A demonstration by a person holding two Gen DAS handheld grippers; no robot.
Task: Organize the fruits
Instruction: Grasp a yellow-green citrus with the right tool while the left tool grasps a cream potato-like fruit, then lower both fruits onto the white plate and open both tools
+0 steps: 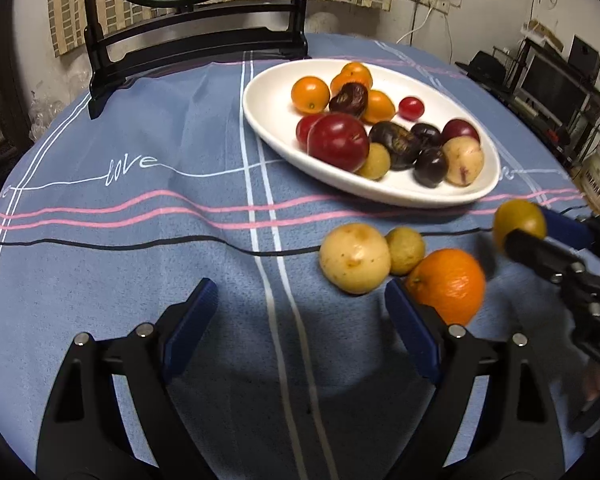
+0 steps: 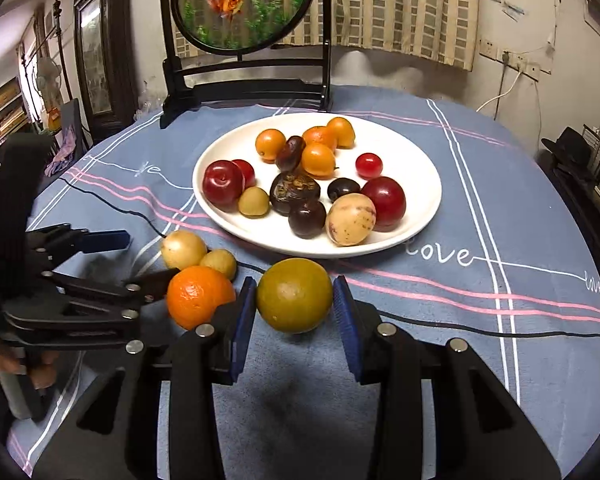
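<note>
The only legible writing is the word "love" stitched in white script on the blue tablecloth, read once in the left wrist view and again, beside a second partly cut-off "love" at the edge, in the right wrist view; no brands or labels are visible. The right gripper is clamped on a round greenish-yellow fruit, smooth-skinned with a pale patch, held between its blue pads just short of the near rim of the white plate. The left gripper has its fingers wide apart with nothing between them; its right finger sits just beside an orange lying on the cloth. Touching or nearly touching that orange are a pale yellow round fruit and a smaller tan fruit, all three on the cloth near the plate. The plate carries small orange fruits, red plum-like fruits, dark purple fruits, a small red cherry tomato and a speckled cream fruit. The right wrist view alone shows the round goldfish panel complete in its black stand; the left wrist view shows only its lower edge.
</note>
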